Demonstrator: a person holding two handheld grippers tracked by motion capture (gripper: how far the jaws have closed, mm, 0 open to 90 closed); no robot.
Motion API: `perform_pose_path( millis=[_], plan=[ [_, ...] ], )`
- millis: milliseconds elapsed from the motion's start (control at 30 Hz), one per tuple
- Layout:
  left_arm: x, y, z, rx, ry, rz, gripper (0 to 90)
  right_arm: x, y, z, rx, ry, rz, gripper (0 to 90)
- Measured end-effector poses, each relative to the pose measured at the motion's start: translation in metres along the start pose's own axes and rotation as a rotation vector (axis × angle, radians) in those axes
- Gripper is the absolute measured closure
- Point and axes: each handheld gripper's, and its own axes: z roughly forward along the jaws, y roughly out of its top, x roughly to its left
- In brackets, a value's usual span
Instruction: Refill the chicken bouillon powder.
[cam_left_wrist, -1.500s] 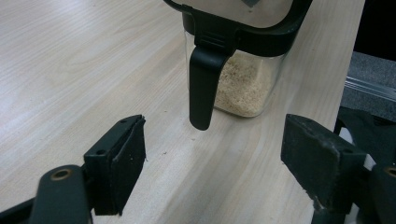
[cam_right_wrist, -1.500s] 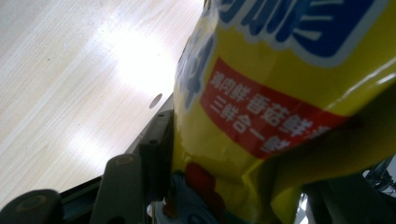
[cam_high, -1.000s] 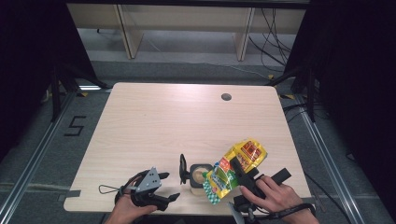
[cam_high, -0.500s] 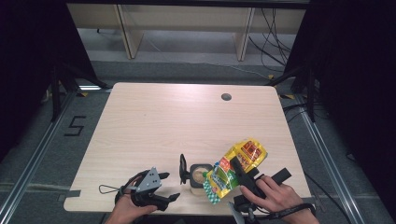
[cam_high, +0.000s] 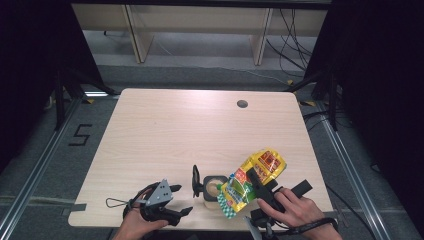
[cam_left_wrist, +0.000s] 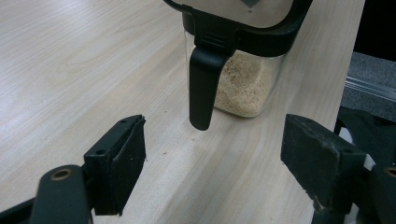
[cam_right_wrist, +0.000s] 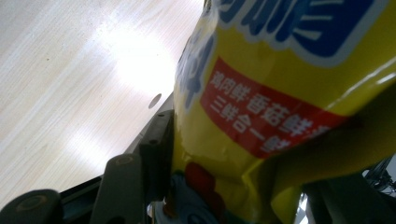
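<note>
A small clear jar (cam_high: 214, 189) of beige granules stands near the table's front edge, its black lid (cam_high: 196, 181) flipped up on its left. A yellow and green seasoning bag (cam_high: 252, 181) hangs tilted with its lower end over the jar's mouth. My right gripper (cam_high: 253, 180) is shut on the bag, and in the right gripper view the bag (cam_right_wrist: 280, 93) sits squeezed between the jaws of that gripper (cam_right_wrist: 243, 177). My left gripper (cam_high: 182, 199) lies left of the jar, open and holding nothing. In the left gripper view the jar (cam_left_wrist: 243, 79) and its black hanging tab (cam_left_wrist: 203, 79) stand just beyond the wide-apart jaws of that gripper (cam_left_wrist: 215, 158).
The pale wooden table (cam_high: 175, 130) stretches bare behind the jar, with a round cable hole (cam_high: 242, 104) at the back right. The jar sits close to the front edge. Dark floor, rails and shelf legs surround the table.
</note>
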Motion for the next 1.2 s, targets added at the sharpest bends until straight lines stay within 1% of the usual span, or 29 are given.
perform_pose_path(
  millis=[33, 67, 133, 500, 533, 567, 633, 667, 700, 733, 767, 800, 900, 967, 1067, 1100, 1200],
  plan=[
    [0.0006, 0.0002, -0.0006, 0.009, -0.001, 0.004, 21.7, 0.0000, 0.0000, 0.0000, -0.001, -0.001, 0.001, 49.5],
    [0.0005, 0.0002, -0.0007, 0.008, -0.001, 0.004, 21.7, -0.0003, -0.0001, 0.0002, -0.006, 0.008, 0.002, 49.5],
    [0.0004, 0.0002, -0.0007, 0.007, 0.000, 0.003, 21.7, -0.0001, 0.0003, 0.0000, -0.001, -0.001, -0.001, 49.6],
    [0.0003, 0.0003, -0.0008, 0.008, 0.000, 0.005, 21.7, 0.0000, 0.0006, -0.0001, -0.002, -0.001, -0.003, 49.5],
    [0.0003, 0.0004, -0.0008, 0.007, 0.000, 0.005, 21.7, -0.0001, 0.0007, 0.0000, -0.004, 0.005, -0.002, 49.5],
    [0.0003, 0.0004, -0.0008, 0.007, 0.001, 0.004, 21.7, 0.0000, 0.0007, -0.0002, -0.003, -0.001, 0.000, 49.5],
    [0.0017, 0.0006, -0.0018, 0.023, 0.007, 0.023, 21.7, -0.0002, 0.0008, -0.0001, -0.002, 0.002, -0.003, 49.6],
    [0.0004, 0.0004, -0.0010, 0.008, 0.001, 0.005, 21.7, -0.0002, 0.0007, -0.0002, 0.000, -0.002, -0.004, 49.5],
    [0.0016, 0.0005, -0.0016, 0.021, 0.006, 0.020, 21.7, -0.0002, 0.0005, -0.0002, -0.001, -0.002, -0.003, 49.5],
    [0.0017, 0.0006, -0.0017, 0.022, 0.006, 0.021, 21.7, -0.0002, 0.0005, -0.0003, 0.001, -0.002, -0.006, 49.5],
    [0.0004, 0.0004, -0.0008, 0.007, 0.001, 0.005, 21.7, -0.0002, 0.0005, -0.0003, 0.002, -0.001, -0.006, 49.6],
    [0.0003, 0.0004, -0.0008, 0.007, 0.000, 0.004, 21.7, -0.0003, 0.0005, 0.0001, 0.002, 0.009, -0.001, 49.6],
    [-0.0001, 0.0004, -0.0007, 0.000, -0.002, -0.001, 21.7, -0.0001, 0.0011, -0.0001, 0.000, 0.006, 0.001, 49.6],
    [-0.0001, 0.0004, -0.0008, 0.001, -0.002, -0.001, 21.7, 0.0000, 0.0022, 0.0002, -0.003, 0.001, -0.011, 49.6],
    [-0.0002, 0.0004, -0.0008, 0.000, -0.002, -0.001, 21.7, 0.0001, 0.0026, 0.0002, 0.004, 0.003, -0.007, 49.6],
    [0.0002, 0.0006, -0.0009, 0.004, -0.008, -0.001, 21.7, 0.0000, 0.0023, 0.0006, -0.002, 0.000, -0.008, 49.6],
    [-0.0001, 0.0004, -0.0007, 0.000, -0.003, -0.002, 21.7, 0.0001, 0.0019, 0.0002, -0.001, 0.002, -0.006, 49.5]
  ],
)
